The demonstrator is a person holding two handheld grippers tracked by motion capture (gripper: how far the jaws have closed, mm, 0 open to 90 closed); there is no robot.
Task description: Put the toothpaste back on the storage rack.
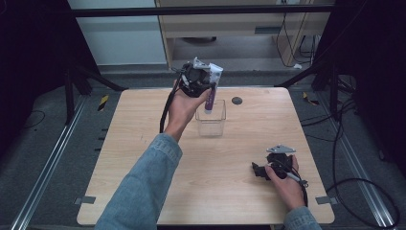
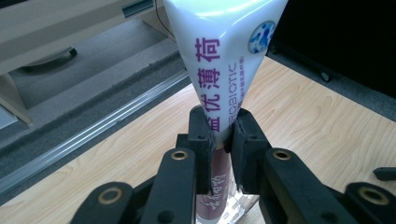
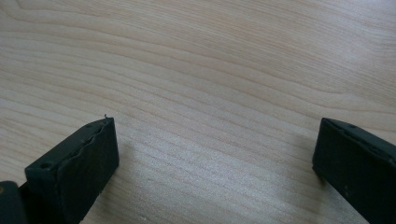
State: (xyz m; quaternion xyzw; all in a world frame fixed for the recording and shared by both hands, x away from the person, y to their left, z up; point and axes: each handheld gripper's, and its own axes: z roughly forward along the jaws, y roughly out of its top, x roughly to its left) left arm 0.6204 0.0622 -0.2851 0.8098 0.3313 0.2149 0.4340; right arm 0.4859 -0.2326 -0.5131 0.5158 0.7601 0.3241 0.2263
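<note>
I had my left gripper (image 1: 208, 85) clamped on a white squeeze tube with purple lettering and a purple cap end (image 1: 211, 93), its jaws pinching the tube across its narrow middle. The tube hung cap-down, its lower end just inside the mouth of the clear, square plastic container (image 1: 211, 117) that stood near the far edge of the pale wooden tabletop (image 1: 143, 143), a little right of that edge's middle. In the left gripper view the wide crimped end of the tube (image 2: 224, 51) rose above the jaws, and the purple part dropped away below them toward the container.

My right gripper (image 1: 263, 171) rested near the tabletop's near right corner, its jaws spread wide with nothing between them but bare wood (image 3: 210, 70).

The risks, as I judged them: the container looked light and no hand steadied it, so a tube lowered off-centre could catch the rim and tip or push it toward the far edge. Letting go too high could make the tube land hard and knock the container over. The grip sat on a soft, tapering body, so the tube could also slide or swing in the jaws.

A small dark round disc (image 1: 236, 100) lay just beside the container, toward the far right.
</note>
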